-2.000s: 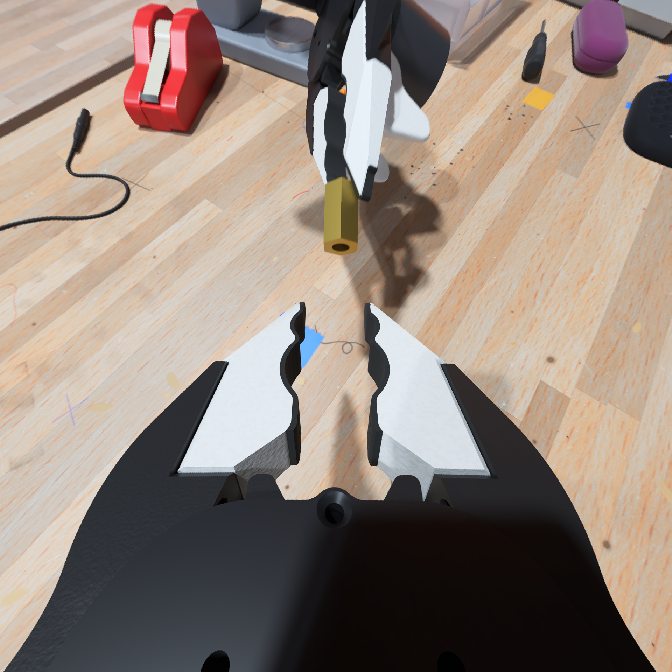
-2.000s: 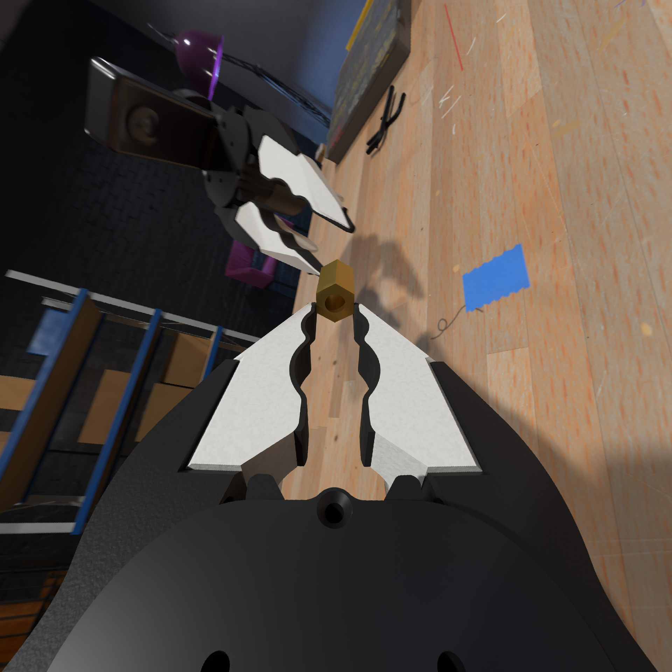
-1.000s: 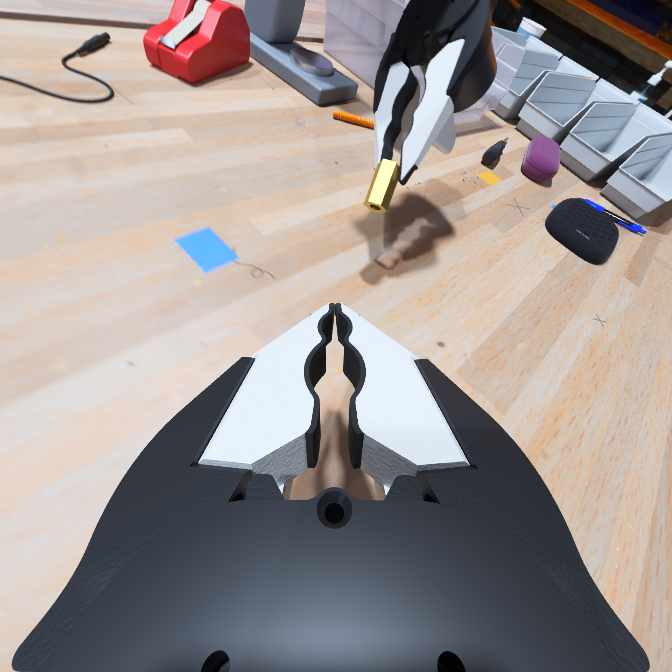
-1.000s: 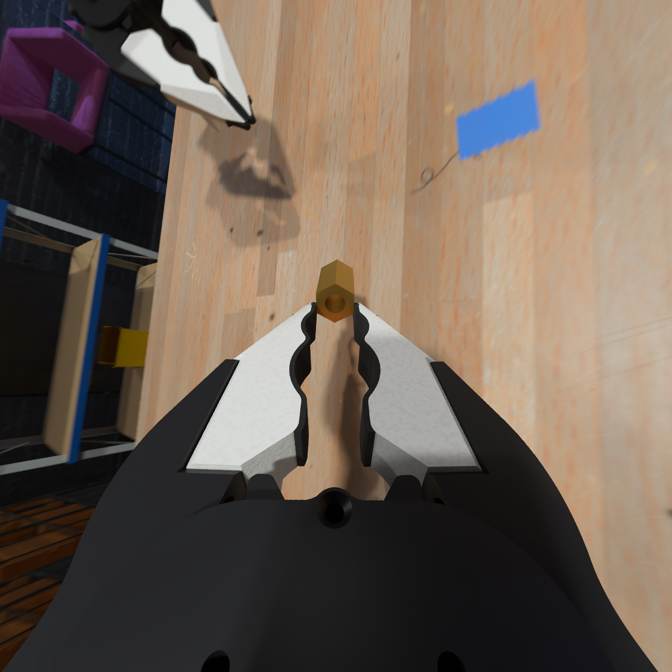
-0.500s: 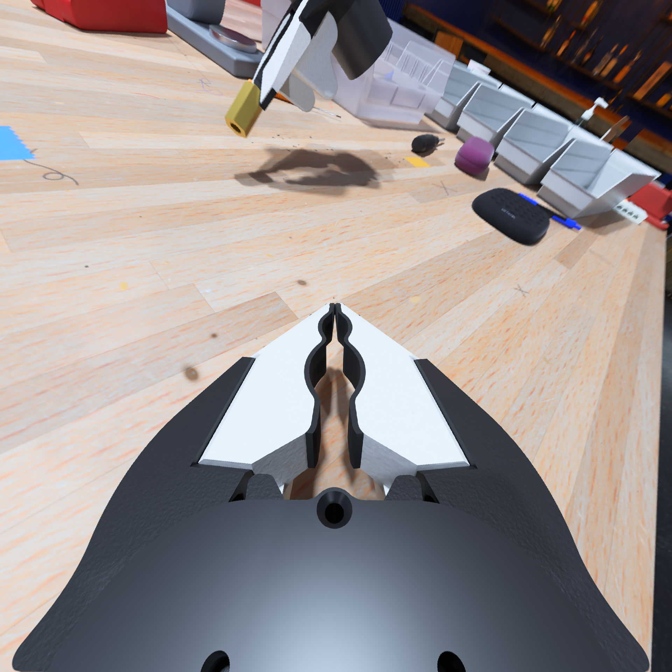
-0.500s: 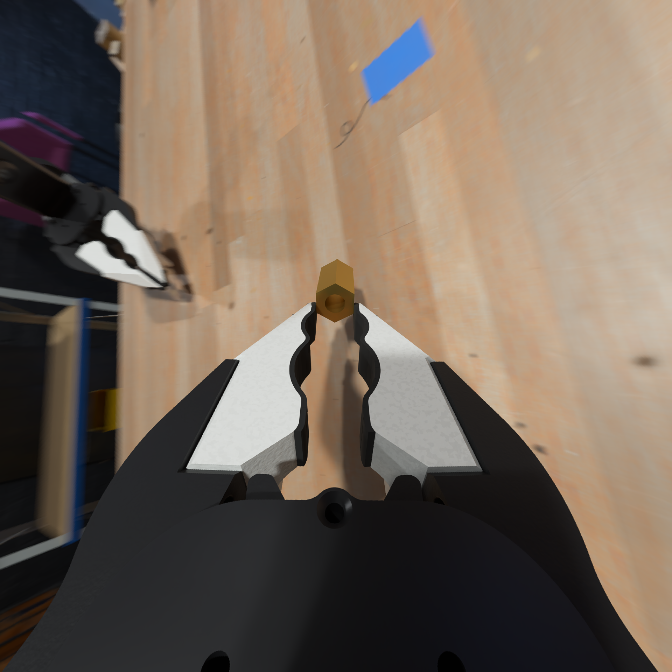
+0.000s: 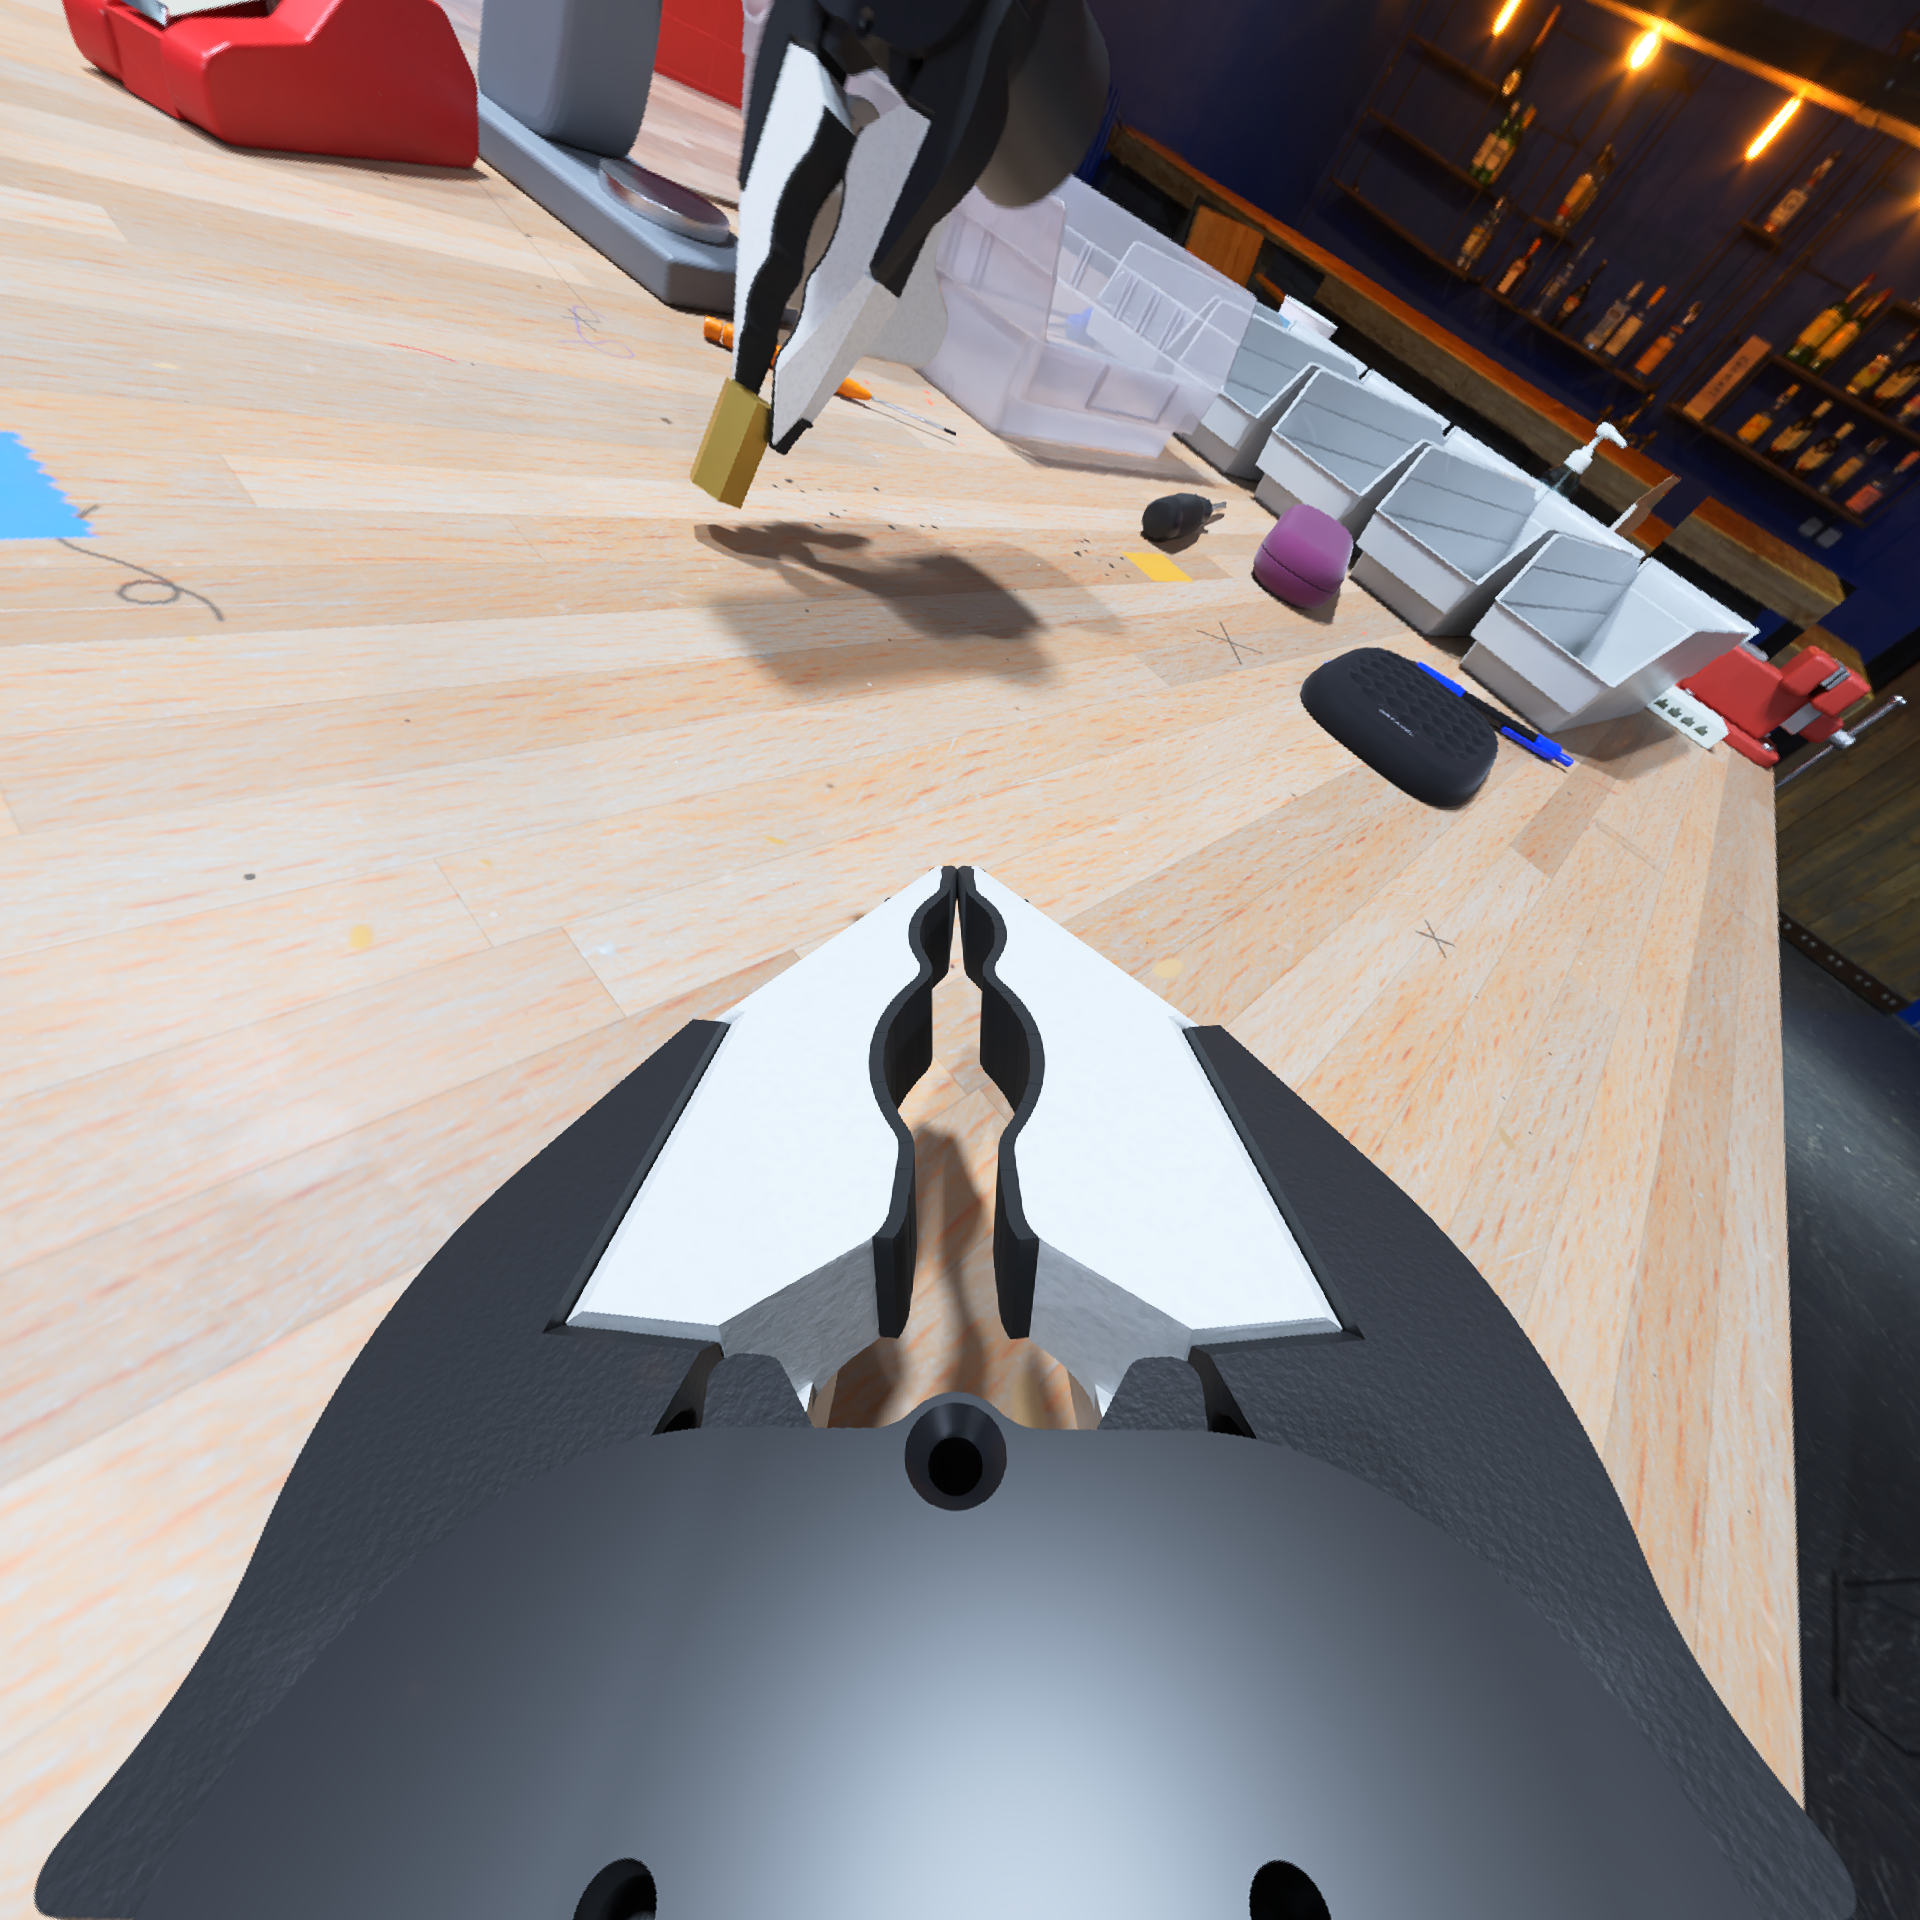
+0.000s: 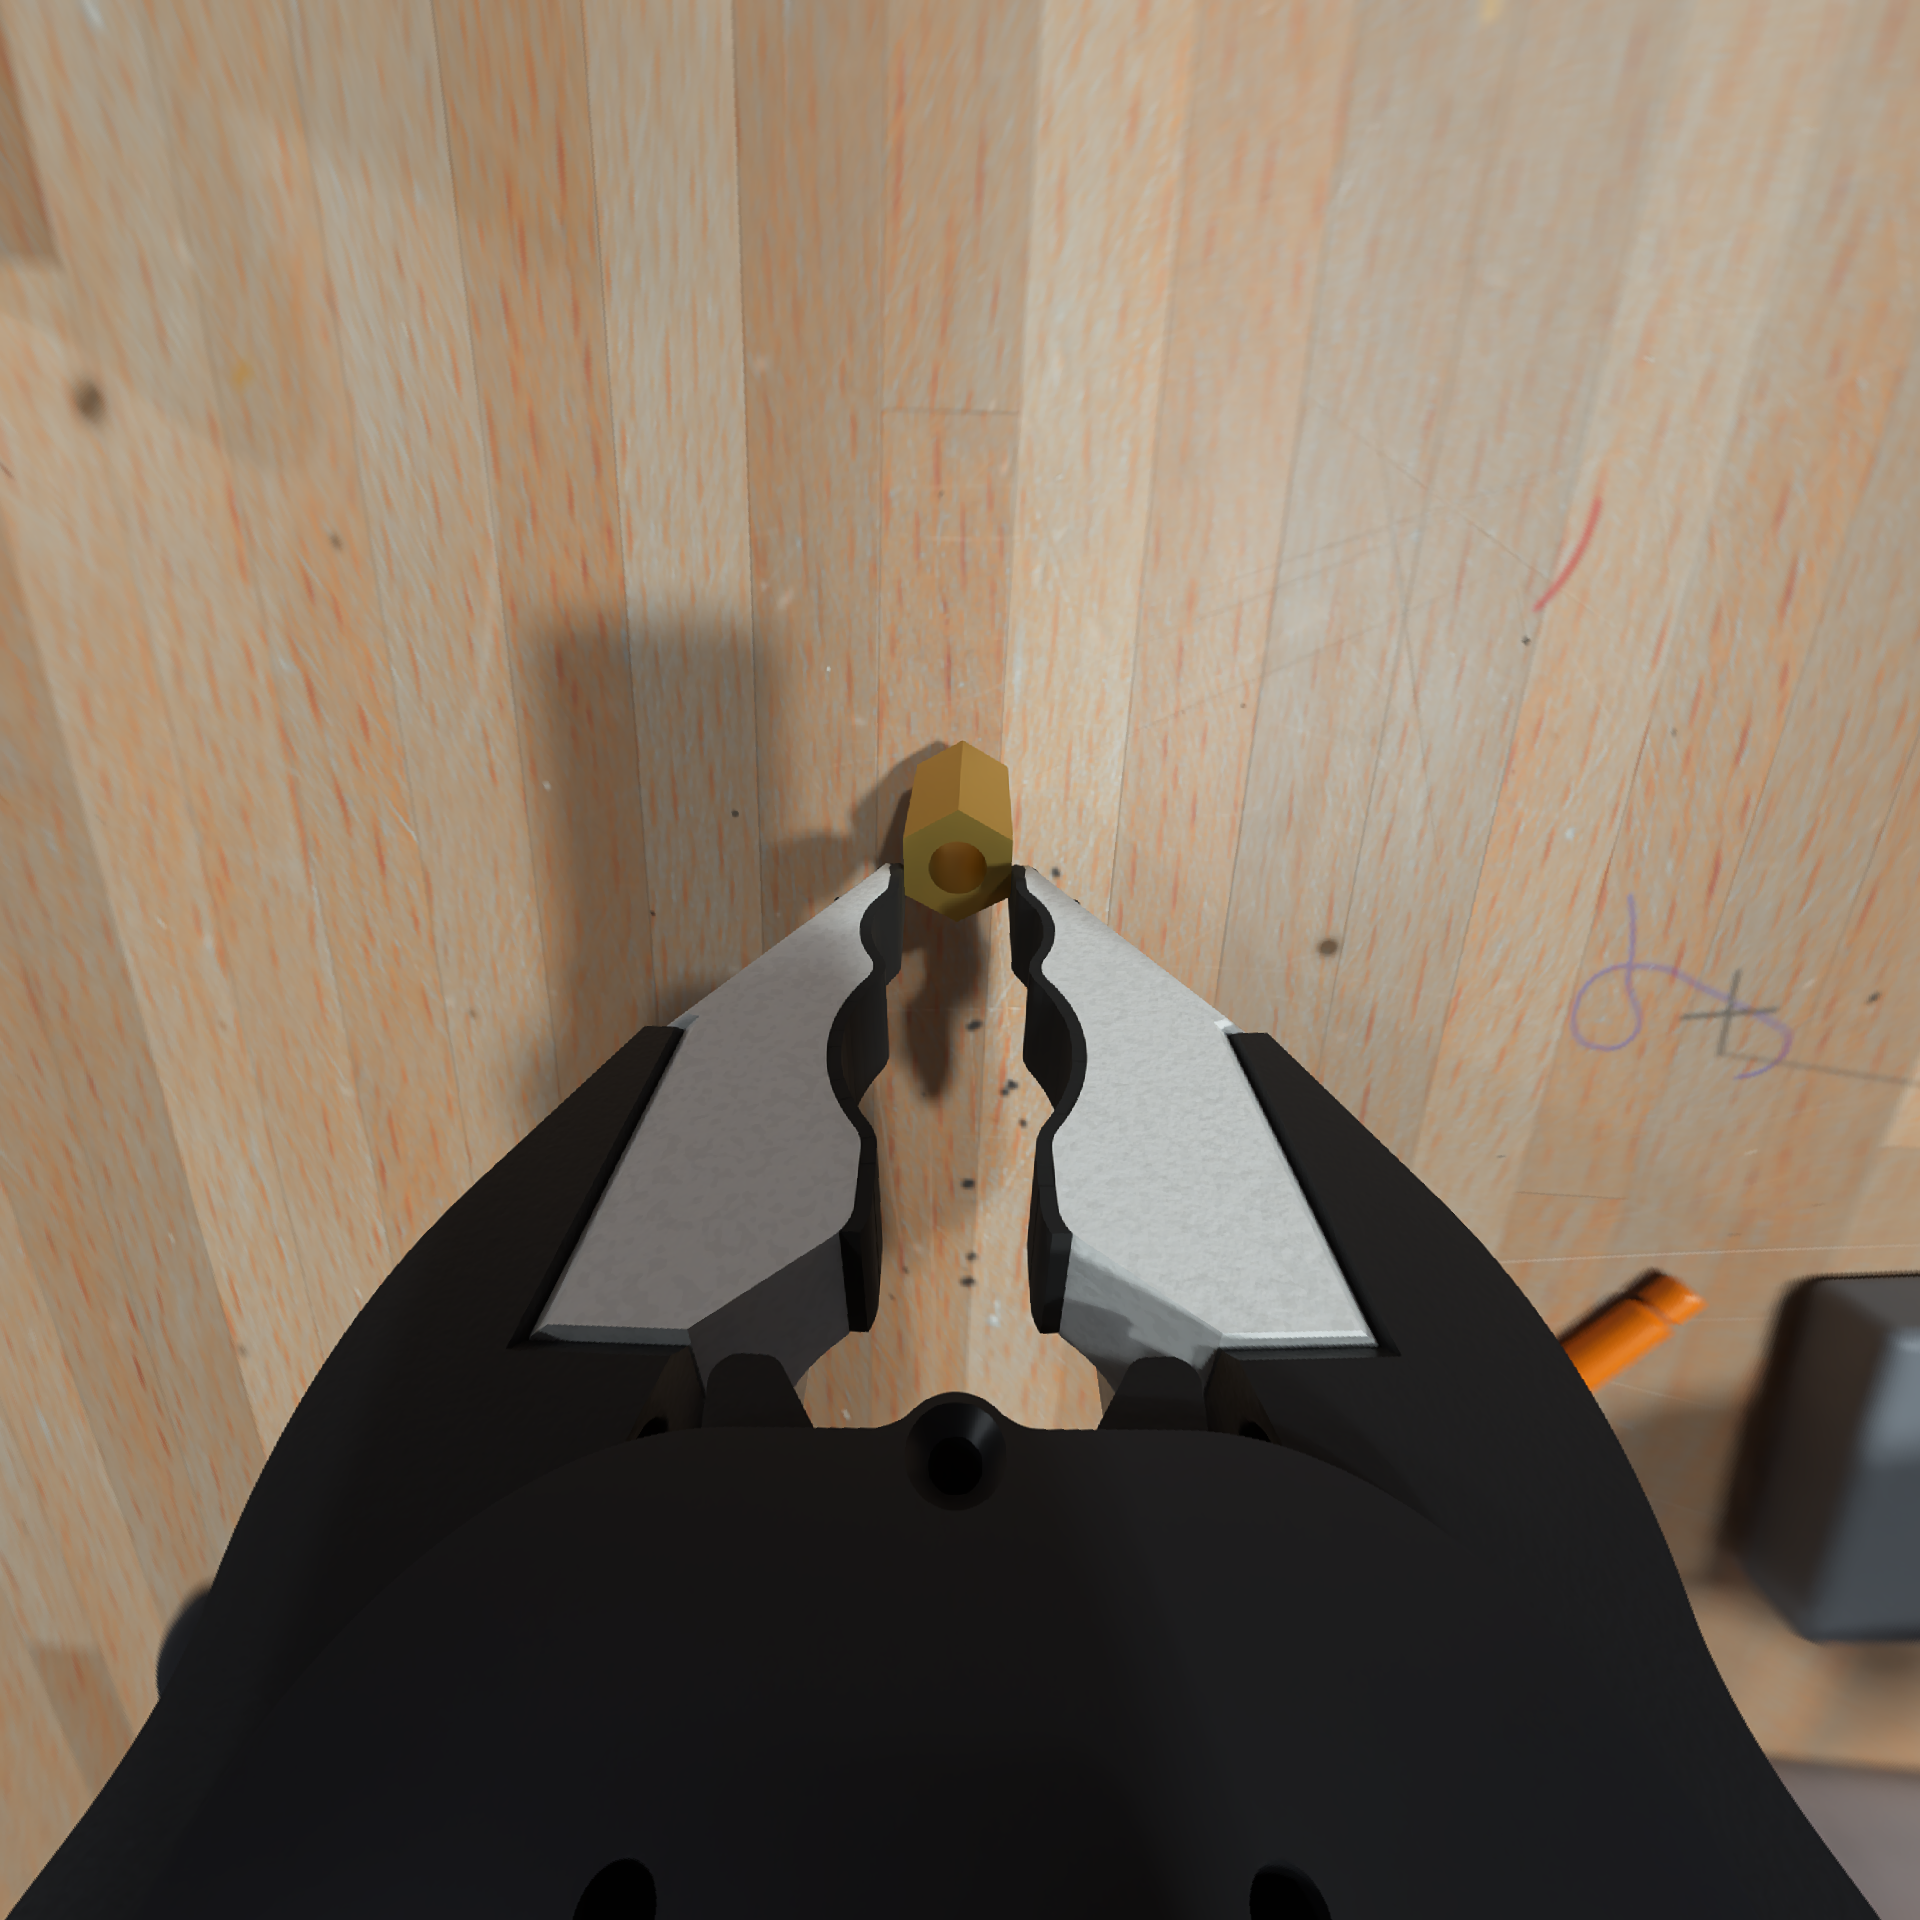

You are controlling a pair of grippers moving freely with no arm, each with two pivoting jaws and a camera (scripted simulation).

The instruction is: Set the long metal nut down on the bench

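Observation:
The long brass hex nut (image 8: 956, 831) is pinched between the tips of my right gripper (image 8: 954, 883), which points down at the wooden bench (image 8: 1351, 520). In the left wrist view the same nut (image 7: 732, 445) hangs from the right gripper (image 7: 774, 416) a little above the bench, its shadow just below it. My left gripper (image 7: 954, 878) is shut and empty, low over the bench, nearer the front and apart from the nut.
A red tape dispenser (image 7: 270, 83), a grey stand (image 7: 613, 177), clear and grey bins (image 7: 1455, 499), a purple object (image 7: 1299, 556), a black pad (image 7: 1397, 727) and an orange screw (image 8: 1621, 1325) lie along the far side. Blue tape (image 7: 31, 488) lies left. The bench edge runs at the right.
The right gripper has turned to point straight down and carried the nut lower, close over the bench. The left gripper shut, drew back and swung right.

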